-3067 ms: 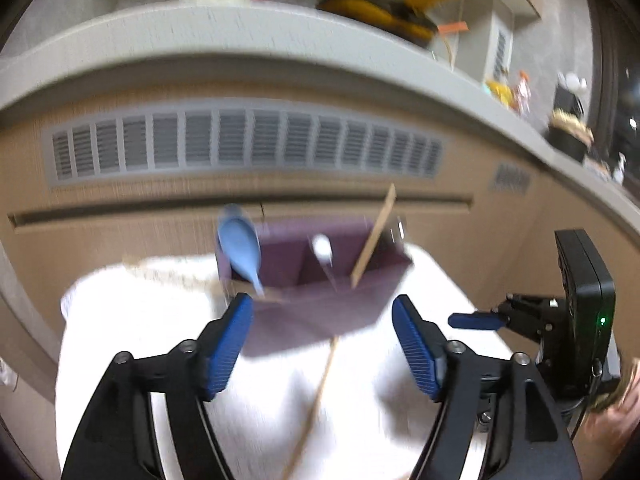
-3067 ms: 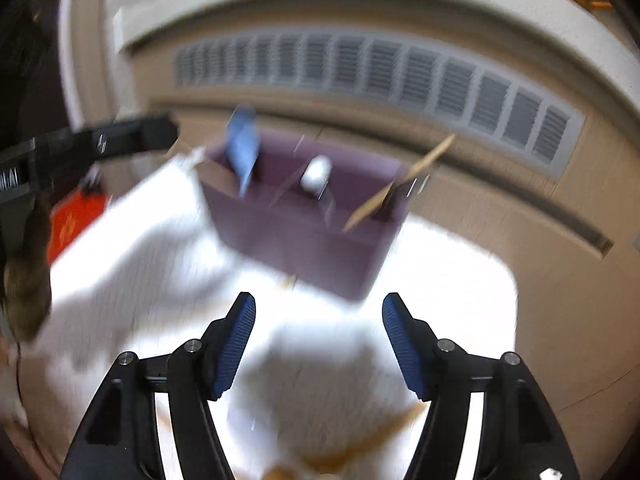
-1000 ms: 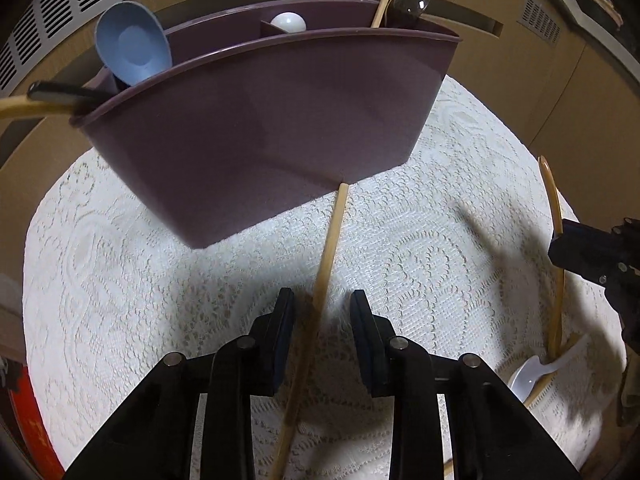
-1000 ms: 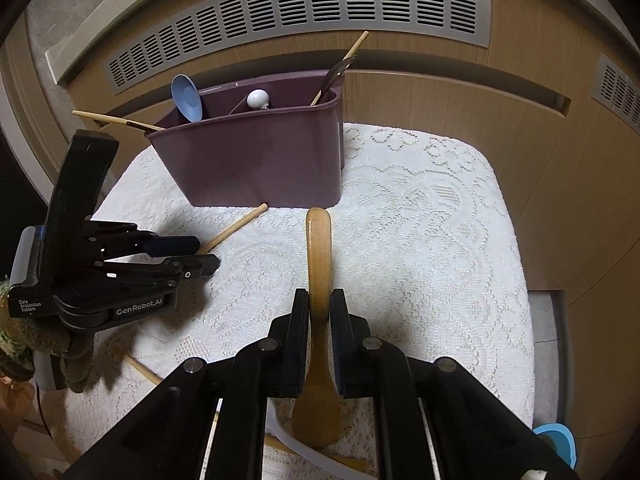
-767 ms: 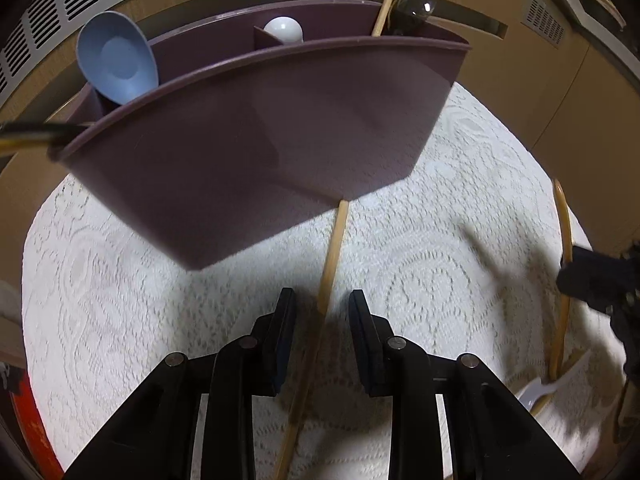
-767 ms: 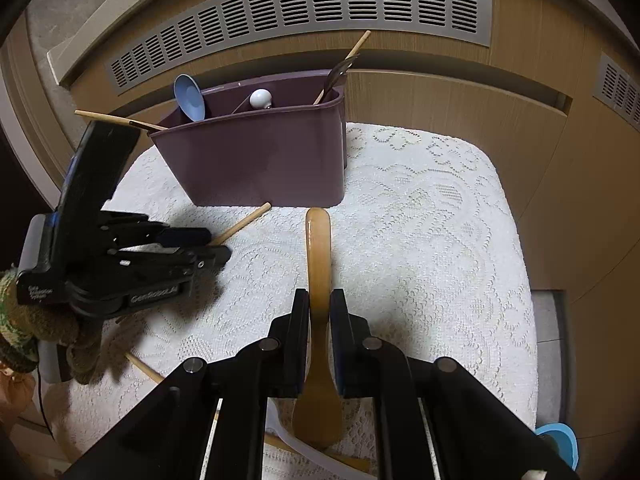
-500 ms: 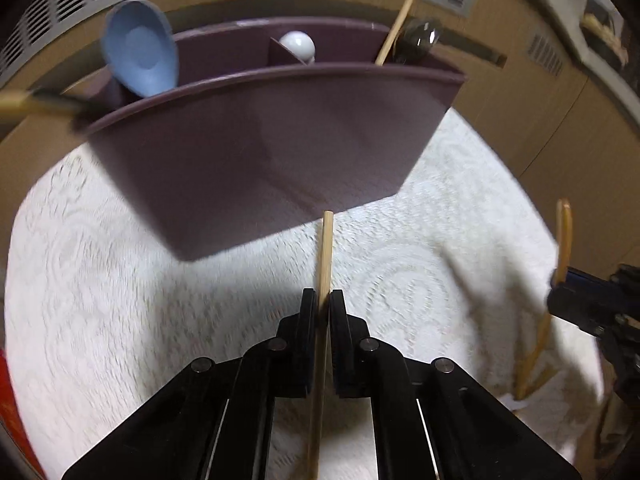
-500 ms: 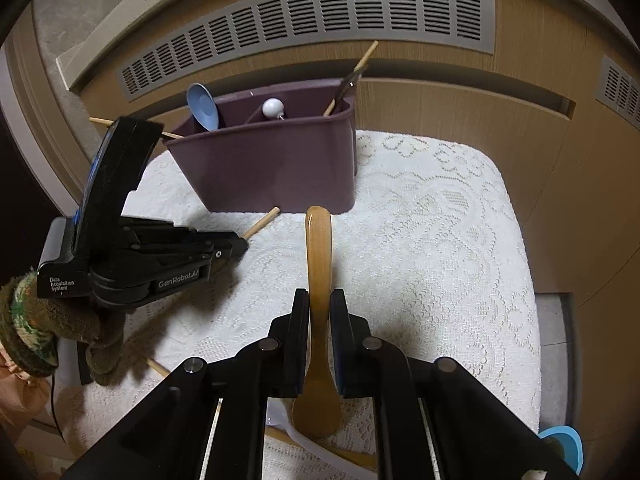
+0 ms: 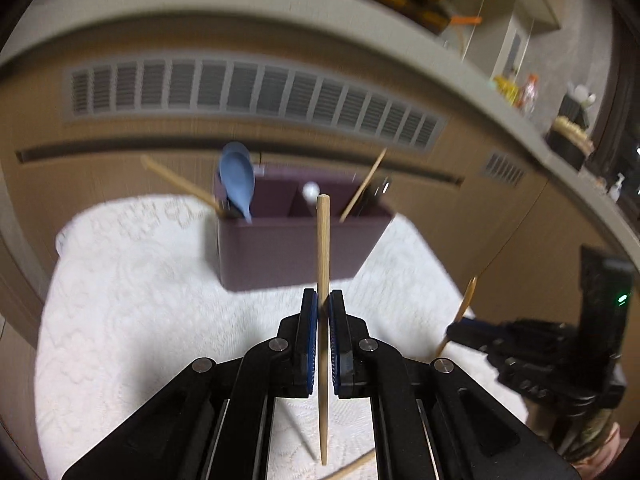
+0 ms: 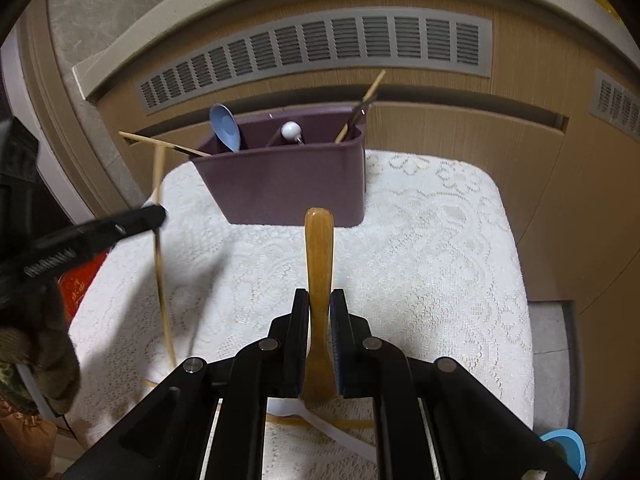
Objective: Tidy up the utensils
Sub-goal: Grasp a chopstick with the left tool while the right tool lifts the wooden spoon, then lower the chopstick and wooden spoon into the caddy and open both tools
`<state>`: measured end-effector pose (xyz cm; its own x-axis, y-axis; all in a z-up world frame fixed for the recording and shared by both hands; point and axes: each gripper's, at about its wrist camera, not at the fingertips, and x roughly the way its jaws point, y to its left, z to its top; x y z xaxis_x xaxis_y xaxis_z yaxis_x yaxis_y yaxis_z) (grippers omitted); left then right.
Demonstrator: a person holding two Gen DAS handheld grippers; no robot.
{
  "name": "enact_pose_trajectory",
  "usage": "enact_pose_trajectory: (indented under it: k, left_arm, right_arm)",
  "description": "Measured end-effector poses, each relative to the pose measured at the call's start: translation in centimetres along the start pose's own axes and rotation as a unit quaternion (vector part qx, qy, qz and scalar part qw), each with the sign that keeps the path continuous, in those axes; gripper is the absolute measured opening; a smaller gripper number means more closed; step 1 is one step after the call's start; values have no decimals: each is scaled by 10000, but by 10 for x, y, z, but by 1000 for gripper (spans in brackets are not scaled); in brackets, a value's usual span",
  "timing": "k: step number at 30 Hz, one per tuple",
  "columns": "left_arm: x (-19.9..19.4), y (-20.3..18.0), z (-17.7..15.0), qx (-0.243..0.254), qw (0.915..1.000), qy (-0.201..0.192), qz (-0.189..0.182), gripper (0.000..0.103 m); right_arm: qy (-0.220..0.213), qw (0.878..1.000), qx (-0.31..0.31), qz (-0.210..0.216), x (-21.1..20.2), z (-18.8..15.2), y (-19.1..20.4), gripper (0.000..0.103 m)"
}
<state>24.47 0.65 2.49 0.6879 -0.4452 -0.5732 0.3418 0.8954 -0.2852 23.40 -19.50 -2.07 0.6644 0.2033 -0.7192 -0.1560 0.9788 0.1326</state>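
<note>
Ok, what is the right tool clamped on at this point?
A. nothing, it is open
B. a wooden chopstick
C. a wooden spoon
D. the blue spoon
C: in the right wrist view the right tool is shut on the handle of a wooden spoon, which points toward the purple utensil holder.

**Utensil holder at the back, claws in front**

The utensil holder (image 10: 288,184) stands at the upper centre of the lace-covered bench (image 10: 440,260), before the vent panel (image 10: 320,48). Below it, centre frame, the right claw (image 10: 319,308) holds a wooden spoon (image 10: 318,248). At left, the left claw (image 10: 154,212) carries a chopstick (image 10: 160,264).
</note>
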Motion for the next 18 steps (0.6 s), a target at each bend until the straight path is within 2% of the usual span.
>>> enact_pose_trajectory:
  k: [11,14,18]
  left_arm:
    - [-67,-24,14,263,9969,-736,-122,6]
    - [-85,-34,28,442,9935,-1044,-100,6]
    - [-110,-50,66,804,9837,-1605,32,6]
  right_arm:
    - [-429,9987,-275,-60,-47,7,24,11]
    - [-619,9974,-362,-61,-64,12,28,11]
    - [-1171,9916,-554,-73,-99,44,34,11]
